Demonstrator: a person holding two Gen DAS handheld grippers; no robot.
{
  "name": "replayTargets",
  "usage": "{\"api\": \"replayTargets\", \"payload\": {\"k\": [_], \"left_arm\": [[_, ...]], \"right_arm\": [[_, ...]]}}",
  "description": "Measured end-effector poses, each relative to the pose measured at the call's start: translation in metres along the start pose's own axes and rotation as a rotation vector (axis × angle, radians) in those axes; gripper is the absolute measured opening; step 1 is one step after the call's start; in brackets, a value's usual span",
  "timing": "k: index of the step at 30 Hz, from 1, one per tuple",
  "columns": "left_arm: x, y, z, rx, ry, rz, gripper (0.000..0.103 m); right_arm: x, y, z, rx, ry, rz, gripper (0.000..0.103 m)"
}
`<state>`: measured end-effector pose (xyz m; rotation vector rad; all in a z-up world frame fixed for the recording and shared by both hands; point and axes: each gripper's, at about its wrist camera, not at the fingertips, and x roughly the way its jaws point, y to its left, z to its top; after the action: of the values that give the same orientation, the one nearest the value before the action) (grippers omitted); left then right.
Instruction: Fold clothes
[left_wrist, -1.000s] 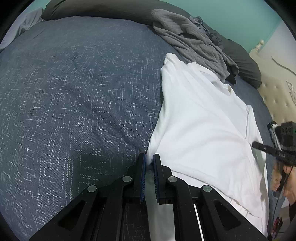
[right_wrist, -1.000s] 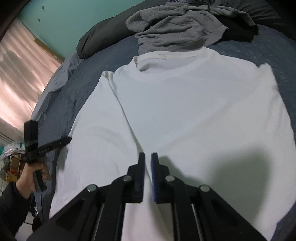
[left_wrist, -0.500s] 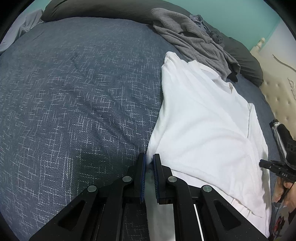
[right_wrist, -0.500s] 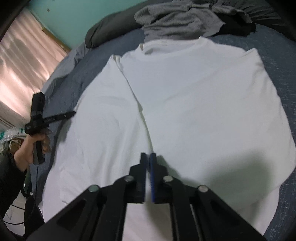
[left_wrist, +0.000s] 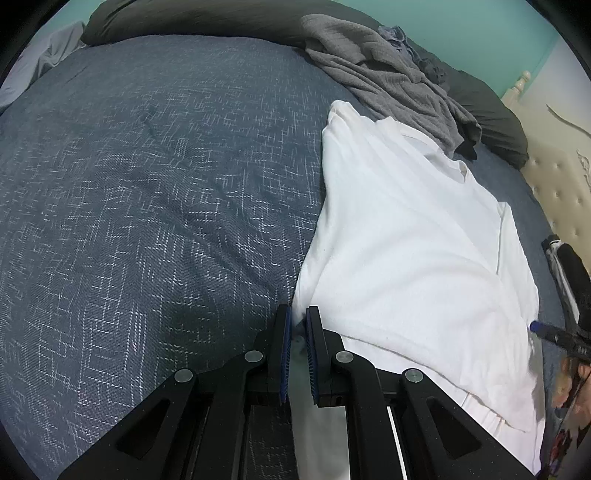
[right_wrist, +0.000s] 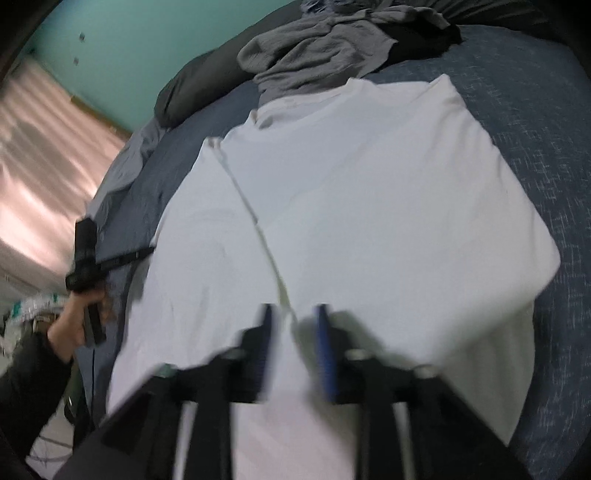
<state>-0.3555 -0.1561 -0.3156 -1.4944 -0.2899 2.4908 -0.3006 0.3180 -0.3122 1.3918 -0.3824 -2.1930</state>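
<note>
A white shirt (left_wrist: 406, 240) lies flat on the blue-grey bedspread (left_wrist: 147, 184), with one side folded over its middle. My left gripper (left_wrist: 297, 325) is shut on the shirt's near side edge, and white cloth shows between its blue pads. The right wrist view shows that left gripper (right_wrist: 149, 252) at the shirt's (right_wrist: 369, 184) left edge, held by a hand (right_wrist: 70, 325). My right gripper (right_wrist: 294, 314), blurred, hovers over the folded edge line. Its jaws are opening and the pads press on nothing. That right gripper's tip (left_wrist: 535, 328) also shows at the left wrist view's right edge.
A crumpled grey garment (left_wrist: 388, 77) lies beyond the shirt's collar, with dark pillows (left_wrist: 491, 118) behind it. A tufted cream headboard (left_wrist: 554, 192) stands to the right. Pale pink curtains (right_wrist: 44, 166) hang off the bed's left side. The bedspread stretches wide left of the shirt.
My right gripper drew back toward the shirt's hem, closed fully, then opened. The left gripper kept its hold in the same spot.
</note>
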Motion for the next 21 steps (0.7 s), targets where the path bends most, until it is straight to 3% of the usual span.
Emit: {"api": "replayTargets", "payload": {"k": [3,5,7,14,21], "left_arm": [[0.000,-0.001,0.000,0.001,0.003,0.005,0.009],[0.000,-0.001,0.000,0.000,0.004,0.007,0.009],[0.001,-0.001,-0.001,0.000,0.006,0.010,0.009],[0.001,-0.001,-0.001,0.003,0.010,0.015,0.009],[0.002,-0.001,0.001,0.003,0.017,0.021,0.009]], "right_arm": [[0.004,0.009,-0.010,-0.065,0.027,-0.031,0.032],[0.008,0.013,-0.015,-0.093,0.044,-0.052,0.009],[0.008,0.014,-0.018,-0.097,0.037,-0.060,0.002],[-0.008,-0.002,-0.023,-0.026,-0.037,-0.066,0.001],[-0.010,-0.009,-0.022,0.033,-0.023,-0.061,0.003]]}}
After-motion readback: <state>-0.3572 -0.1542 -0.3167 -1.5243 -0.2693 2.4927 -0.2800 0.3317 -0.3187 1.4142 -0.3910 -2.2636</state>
